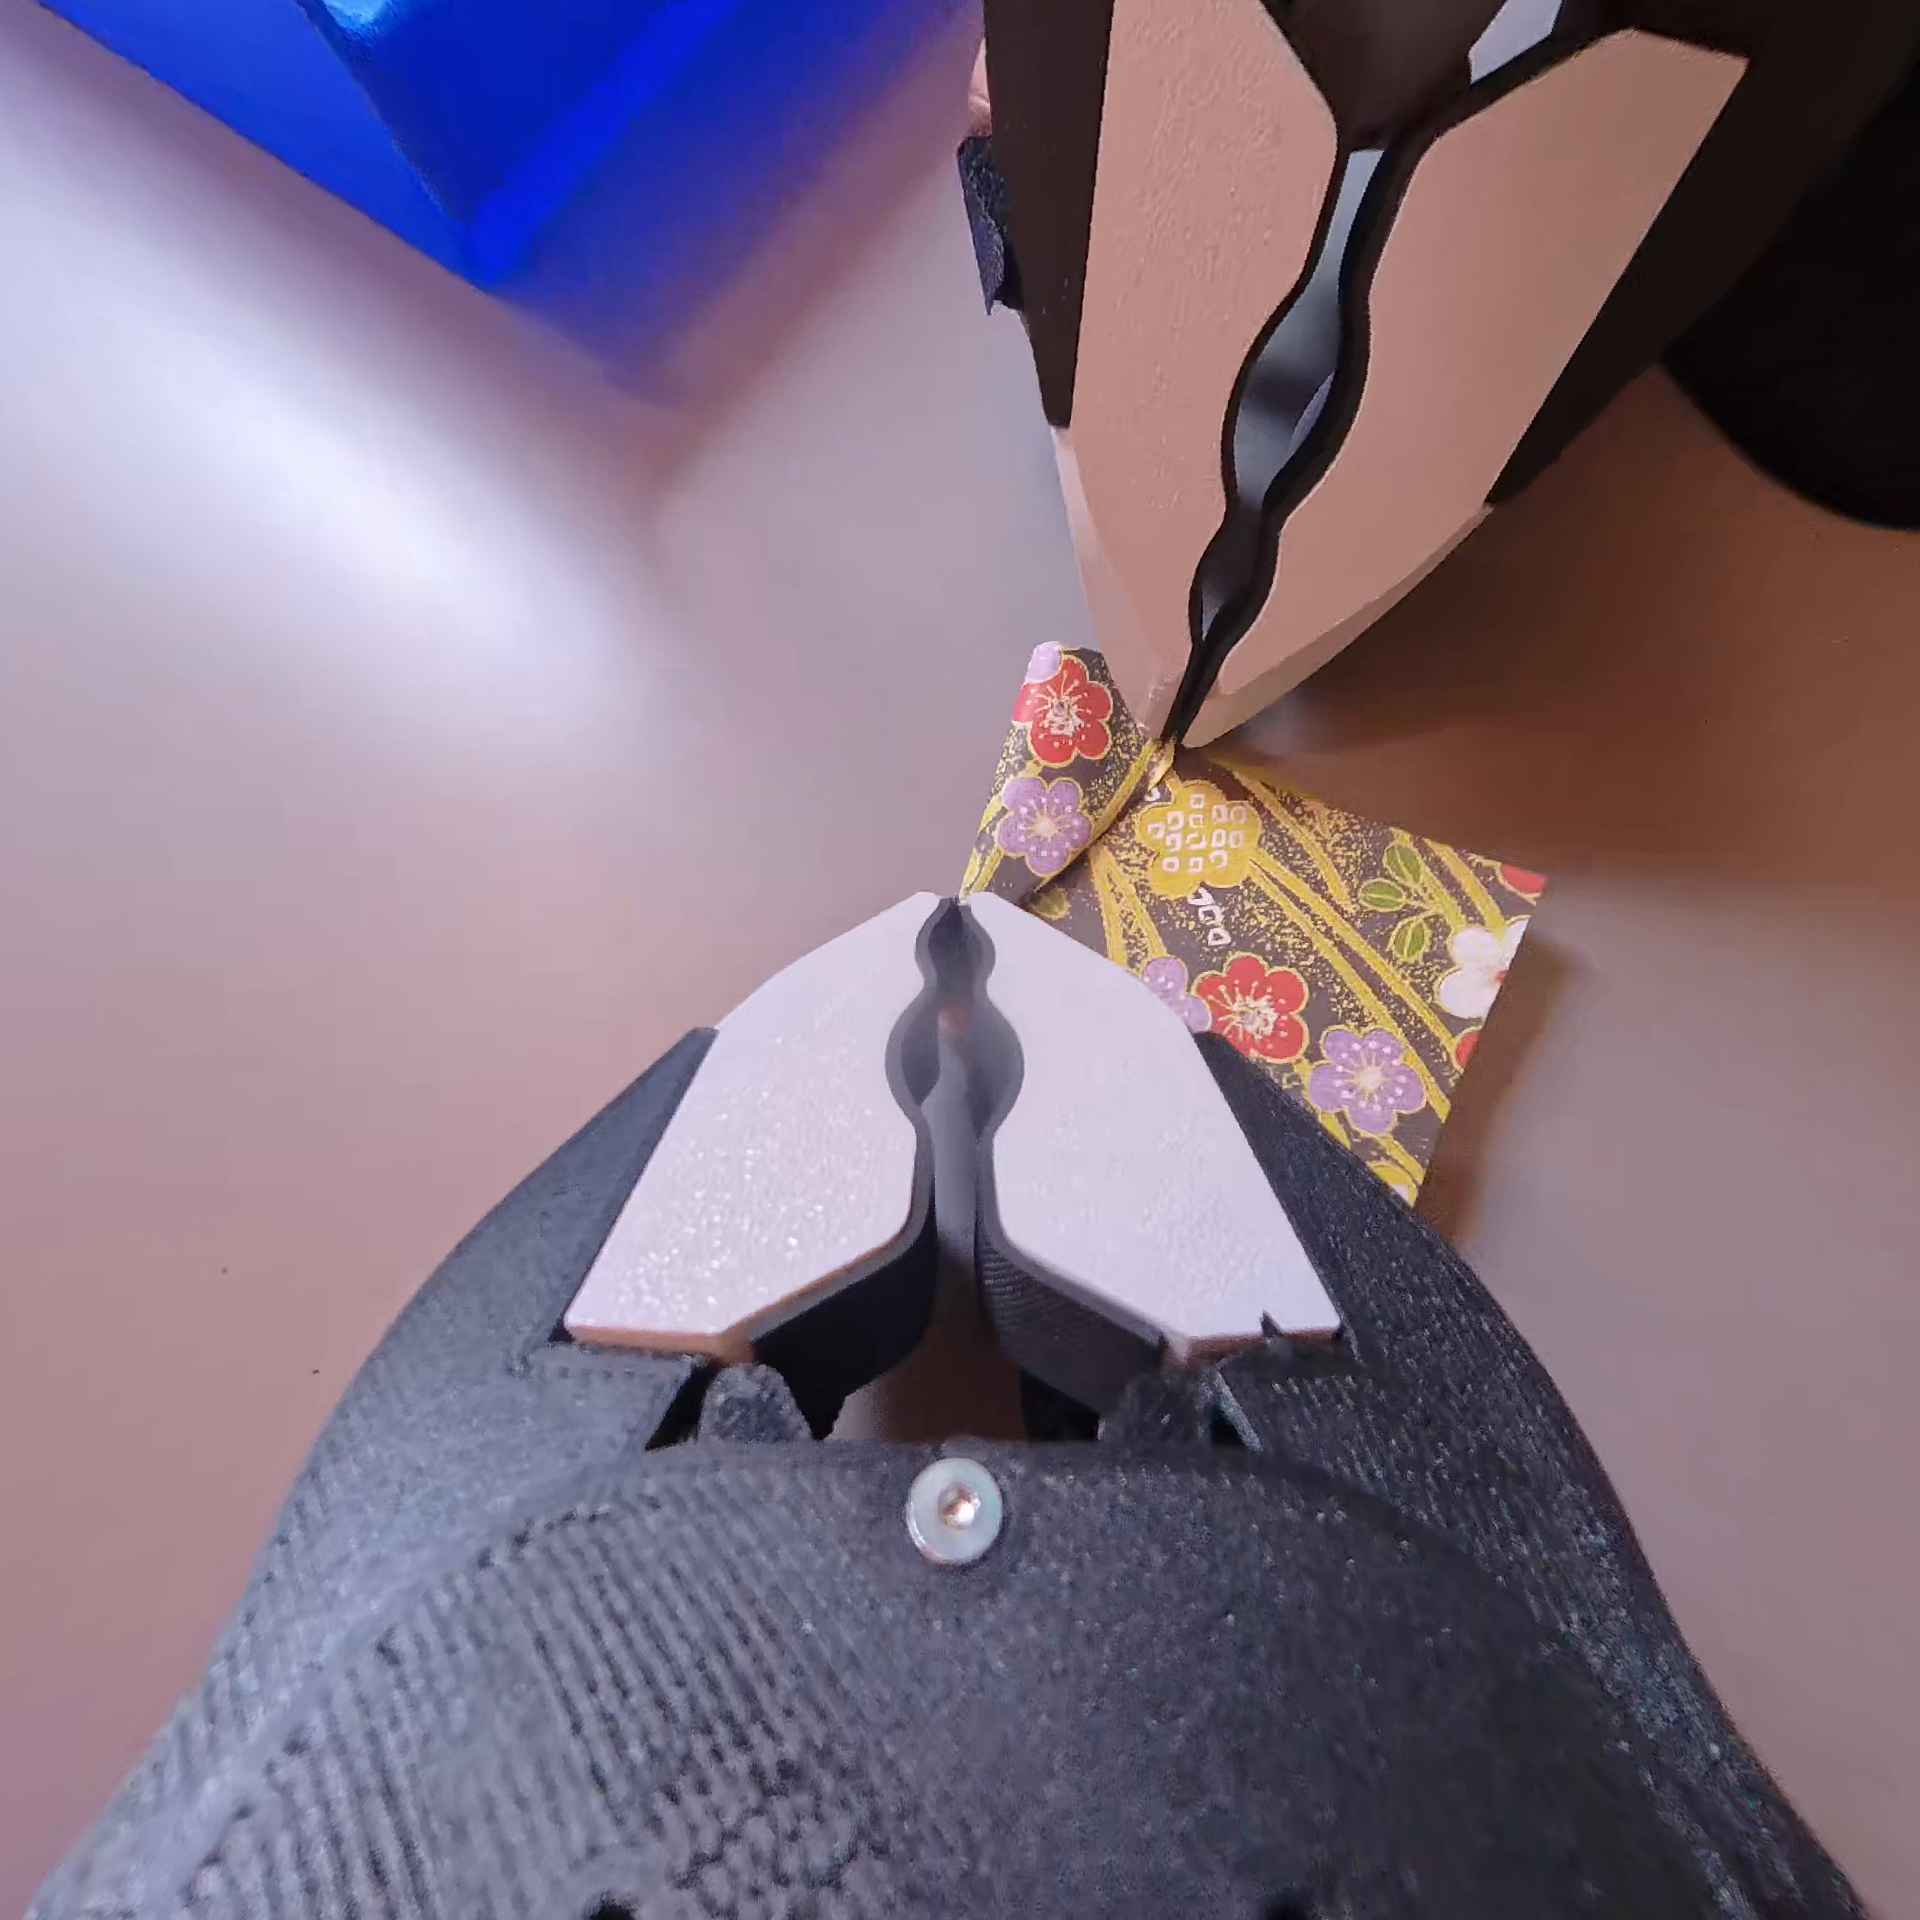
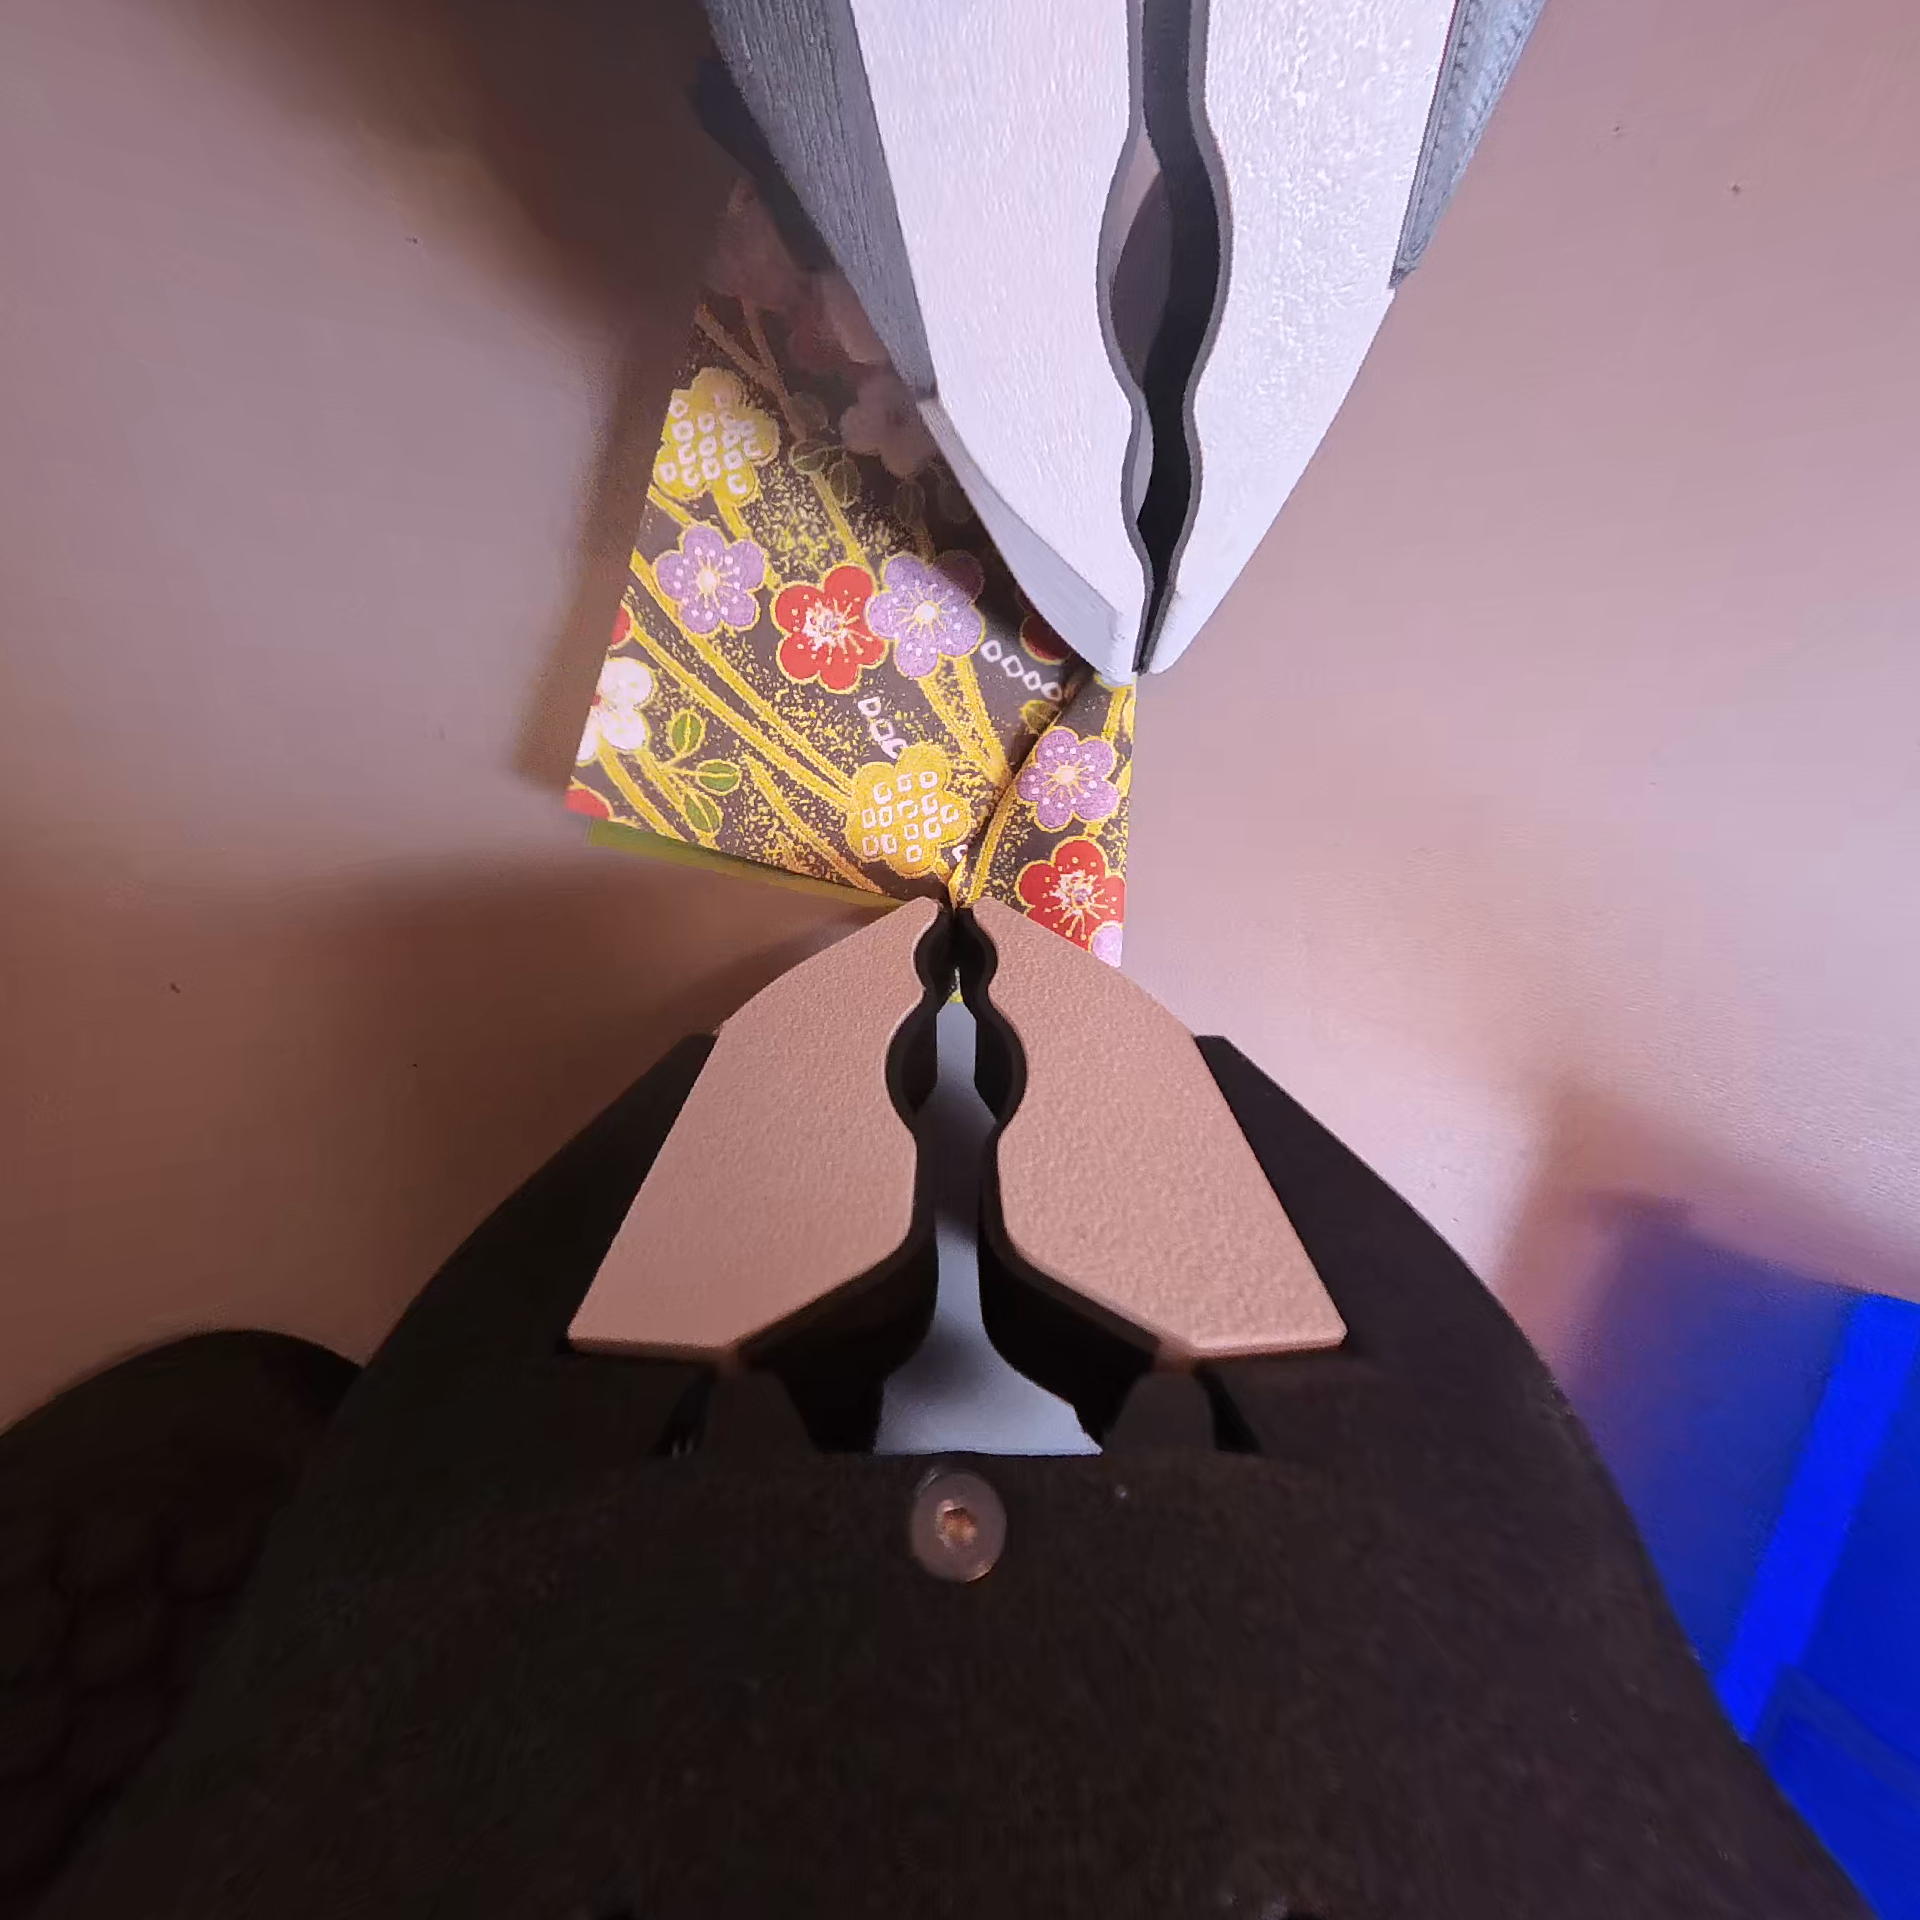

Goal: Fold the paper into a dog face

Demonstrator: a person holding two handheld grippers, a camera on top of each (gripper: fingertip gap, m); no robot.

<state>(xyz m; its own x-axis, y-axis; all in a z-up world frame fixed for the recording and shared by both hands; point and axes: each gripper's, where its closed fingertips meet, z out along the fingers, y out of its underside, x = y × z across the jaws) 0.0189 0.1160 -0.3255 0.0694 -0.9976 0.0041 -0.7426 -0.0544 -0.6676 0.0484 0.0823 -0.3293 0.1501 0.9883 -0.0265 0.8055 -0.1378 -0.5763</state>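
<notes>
The folded paper (image 1: 1299,935), dark with red, purple and yellow flowers, lies on the table; its green underside shows at one edge in the right wrist view (image 2: 831,707). A small flap (image 1: 1049,769) at one corner is lifted and curls up. My right gripper (image 1: 1174,727), with tan fingers, is shut on the paper at the base of this flap, and in its own view (image 2: 956,914) a sliver of paper shows between the jaws. My left gripper (image 1: 956,912), with pale grey fingers, is shut with its tips down at the paper's corner next to the flap; it also shows in the right wrist view (image 2: 1138,665).
A blue box (image 1: 499,156) stands on the pinkish-brown table (image 1: 364,935) beyond the paper; it also shows blurred in the right wrist view (image 2: 1818,1507). A dark gloved hand (image 1: 1829,364) holds the right gripper. My right fingertips sit around 5 centimetres from my left ones.
</notes>
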